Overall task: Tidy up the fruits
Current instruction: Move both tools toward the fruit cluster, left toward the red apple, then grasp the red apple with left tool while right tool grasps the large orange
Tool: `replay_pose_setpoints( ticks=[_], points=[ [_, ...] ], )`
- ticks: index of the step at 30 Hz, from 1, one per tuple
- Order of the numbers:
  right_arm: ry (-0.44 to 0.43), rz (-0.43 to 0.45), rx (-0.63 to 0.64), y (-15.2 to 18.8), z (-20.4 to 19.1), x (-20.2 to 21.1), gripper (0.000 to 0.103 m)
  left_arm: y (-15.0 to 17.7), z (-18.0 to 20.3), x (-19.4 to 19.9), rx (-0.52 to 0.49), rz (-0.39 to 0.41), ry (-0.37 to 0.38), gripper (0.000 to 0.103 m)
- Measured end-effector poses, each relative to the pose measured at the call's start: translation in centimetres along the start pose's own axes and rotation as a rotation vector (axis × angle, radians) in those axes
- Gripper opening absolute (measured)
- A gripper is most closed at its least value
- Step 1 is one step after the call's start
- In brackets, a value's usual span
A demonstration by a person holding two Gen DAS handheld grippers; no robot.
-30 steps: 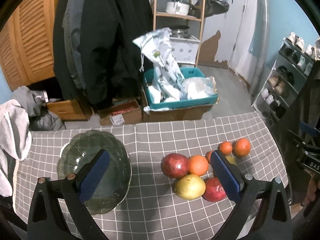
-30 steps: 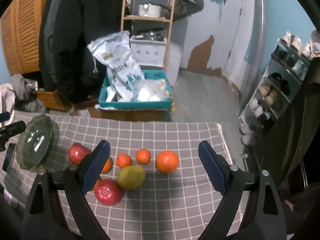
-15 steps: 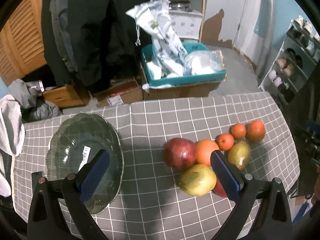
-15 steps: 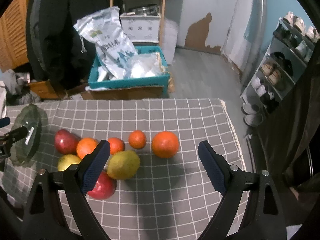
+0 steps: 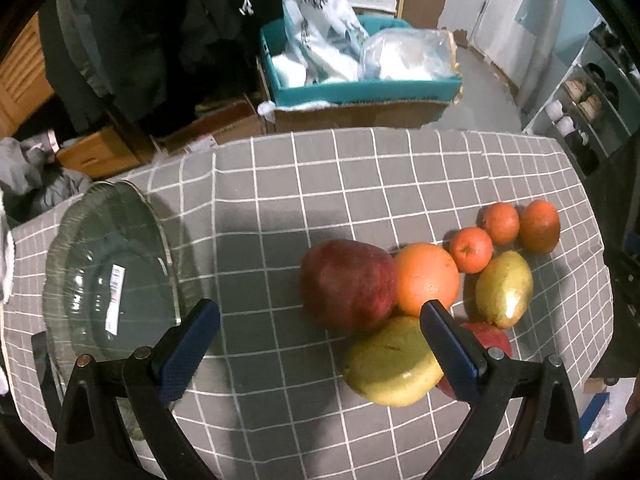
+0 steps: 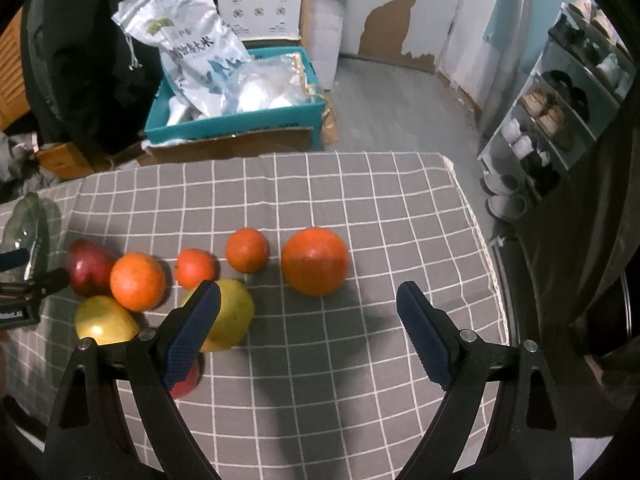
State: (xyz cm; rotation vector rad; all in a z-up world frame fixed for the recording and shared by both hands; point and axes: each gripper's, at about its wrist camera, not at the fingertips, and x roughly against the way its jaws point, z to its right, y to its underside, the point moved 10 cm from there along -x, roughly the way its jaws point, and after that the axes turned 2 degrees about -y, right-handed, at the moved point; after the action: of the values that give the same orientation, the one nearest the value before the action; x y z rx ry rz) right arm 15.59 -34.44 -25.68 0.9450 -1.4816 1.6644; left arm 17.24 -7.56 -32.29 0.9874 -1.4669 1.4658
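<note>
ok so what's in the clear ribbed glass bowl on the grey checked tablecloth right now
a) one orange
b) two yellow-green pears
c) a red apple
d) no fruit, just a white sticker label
d: in the left wrist view the clear ribbed glass bowl holds no fruit, only a white sticker label, while the fruits, such as the dark red apple and the large orange, all sit on the grey checked tablecloth.

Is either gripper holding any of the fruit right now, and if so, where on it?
No. The left gripper and right gripper are both open above the table, with nothing between their fingers.
</note>
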Motion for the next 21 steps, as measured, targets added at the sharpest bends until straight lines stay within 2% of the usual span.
replay_pose_setpoints(
  ticks=[8, 16, 19, 21],
  points=[
    [0.005, -0.038, -0.012, 0.1, 0.9, -2.1, 0.088, -0.3, -0.1, -2.1, -0.008, -0.031, -0.001, 0.101],
    [0.014, -0.079, -0.044, 0.4, 2.3, -4.2, 0.088, -0.1, 0.6, -3.7, -0.006, -0.069, 0.046, 0.089],
    [0.015, -0.087, -0.047, 0.3, 2.6, -4.6, 0.088, 0.2, 1.2, -4.3, -0.012, -0.087, 0.08, 0.081],
    [0.014, -0.092, -0.055, 0.2, 3.0, -4.9, 0.088, 0.4, 1.6, -4.7, -0.02, -0.102, 0.1, 0.073]
  ],
)
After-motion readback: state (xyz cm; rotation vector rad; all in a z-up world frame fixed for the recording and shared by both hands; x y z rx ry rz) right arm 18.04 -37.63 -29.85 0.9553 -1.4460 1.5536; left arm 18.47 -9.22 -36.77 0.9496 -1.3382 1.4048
